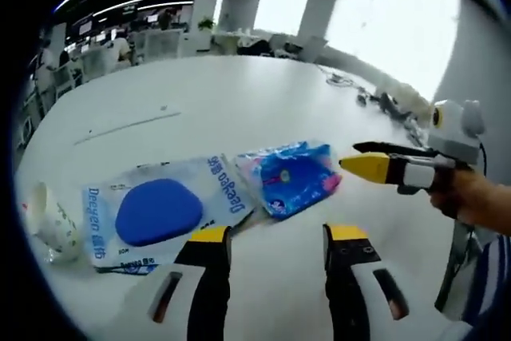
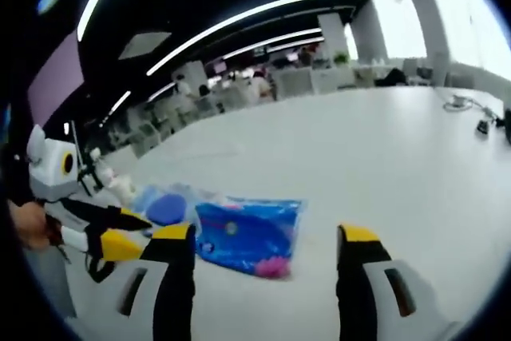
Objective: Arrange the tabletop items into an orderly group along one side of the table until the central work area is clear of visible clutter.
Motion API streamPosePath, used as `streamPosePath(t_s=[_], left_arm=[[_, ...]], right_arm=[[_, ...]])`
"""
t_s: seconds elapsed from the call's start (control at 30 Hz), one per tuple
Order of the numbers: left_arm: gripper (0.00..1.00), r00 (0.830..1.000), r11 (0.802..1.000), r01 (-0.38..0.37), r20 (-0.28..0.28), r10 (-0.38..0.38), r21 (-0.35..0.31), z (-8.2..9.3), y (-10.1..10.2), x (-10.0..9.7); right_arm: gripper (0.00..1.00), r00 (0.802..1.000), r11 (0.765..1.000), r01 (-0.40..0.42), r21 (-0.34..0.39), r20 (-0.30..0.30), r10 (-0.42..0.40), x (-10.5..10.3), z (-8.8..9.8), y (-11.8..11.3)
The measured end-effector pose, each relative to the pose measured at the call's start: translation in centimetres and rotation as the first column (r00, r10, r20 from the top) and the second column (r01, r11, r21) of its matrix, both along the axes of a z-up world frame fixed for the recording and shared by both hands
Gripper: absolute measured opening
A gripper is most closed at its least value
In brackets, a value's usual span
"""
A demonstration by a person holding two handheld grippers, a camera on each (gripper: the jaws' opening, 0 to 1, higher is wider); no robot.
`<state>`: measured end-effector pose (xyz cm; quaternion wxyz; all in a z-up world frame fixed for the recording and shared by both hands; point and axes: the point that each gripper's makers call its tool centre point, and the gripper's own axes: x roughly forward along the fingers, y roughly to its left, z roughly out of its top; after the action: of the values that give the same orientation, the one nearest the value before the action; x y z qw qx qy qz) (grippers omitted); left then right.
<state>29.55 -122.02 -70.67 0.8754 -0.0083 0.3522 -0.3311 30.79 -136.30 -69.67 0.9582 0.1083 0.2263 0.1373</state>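
Two packets [image 1: 215,197] lie touching near the table [image 1: 239,93] edge.

I am seeing two packets [image 1: 156,215] [image 1: 290,176] lying side by side, edges touching, on the table [image 1: 200,109], a cup [image 1: 49,225] sitting just beside them.

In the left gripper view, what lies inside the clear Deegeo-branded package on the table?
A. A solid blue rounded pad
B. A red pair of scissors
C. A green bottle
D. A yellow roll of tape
A: through the clear package a solid blue rounded pad shows, lying flat on the white table beside the smaller blue and pink packet.
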Motion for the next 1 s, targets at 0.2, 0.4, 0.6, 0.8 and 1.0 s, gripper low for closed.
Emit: streamPosePath(t_s=[0.2,0.4,0.6,0.8,1.0], left_arm=[[0.52,1.0,1.0,-0.012,0.016,0.012,-0.01,1.1,2.3,-0.9],[0.55,0.999,0.999,-0.035,0.029,0.037,-0.041,2.6,6.1,-1.6],[0.55,0.996,0.994,-0.077,0.034,0.08,-0.074,3.8,9.6,-1.7],[0.54,0.995,0.994,-0.067,0.068,0.073,-0.087,5.0,12.0,-2.2],[0.54,0.994,0.991,-0.085,0.054,0.091,-0.108,4.5,15.2,-3.2]], right_arm=[[0.72,1.0,1.0,0.023,-0.004,0.006,-0.022,-1.8,0.8,0.9],[0.75,0.999,1.0,0.018,-0.013,0.033,-0.017,-3.3,2.8,3.6],[0.76,0.998,0.999,0.035,0.003,0.06,-0.035,-4.2,4.8,6.1],[0.76,0.996,0.999,0.037,-0.006,0.082,-0.036,-4.8,6.6,7.7],[0.75,0.995,1.0,0.005,-0.025,0.095,-0.003,-5.9,7.2,10.3]])
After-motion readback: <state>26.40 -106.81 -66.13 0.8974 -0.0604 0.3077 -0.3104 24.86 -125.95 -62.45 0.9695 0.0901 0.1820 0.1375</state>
